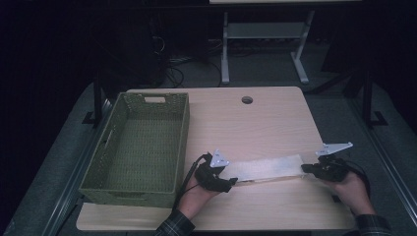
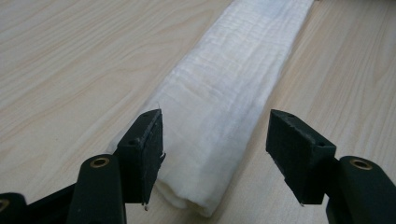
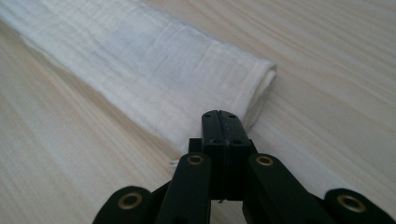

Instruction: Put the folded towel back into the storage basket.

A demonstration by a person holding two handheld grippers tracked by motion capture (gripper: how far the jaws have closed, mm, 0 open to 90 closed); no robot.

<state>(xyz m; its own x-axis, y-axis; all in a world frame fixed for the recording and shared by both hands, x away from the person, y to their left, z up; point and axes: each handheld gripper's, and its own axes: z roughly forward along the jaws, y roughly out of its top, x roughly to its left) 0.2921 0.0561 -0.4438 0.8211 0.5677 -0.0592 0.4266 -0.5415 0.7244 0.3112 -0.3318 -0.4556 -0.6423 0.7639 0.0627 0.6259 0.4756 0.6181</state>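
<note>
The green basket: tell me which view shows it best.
The high view. There the green basket stands whole on the left part of the table, its inside bare. The two gripper views look along the folded white cloth and the tabletop instead.

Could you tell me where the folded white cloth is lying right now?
In the high view the folded white cloth lies as a long strip on the table's near half, stretched between the left gripper and the right gripper, right of the green basket.
</note>
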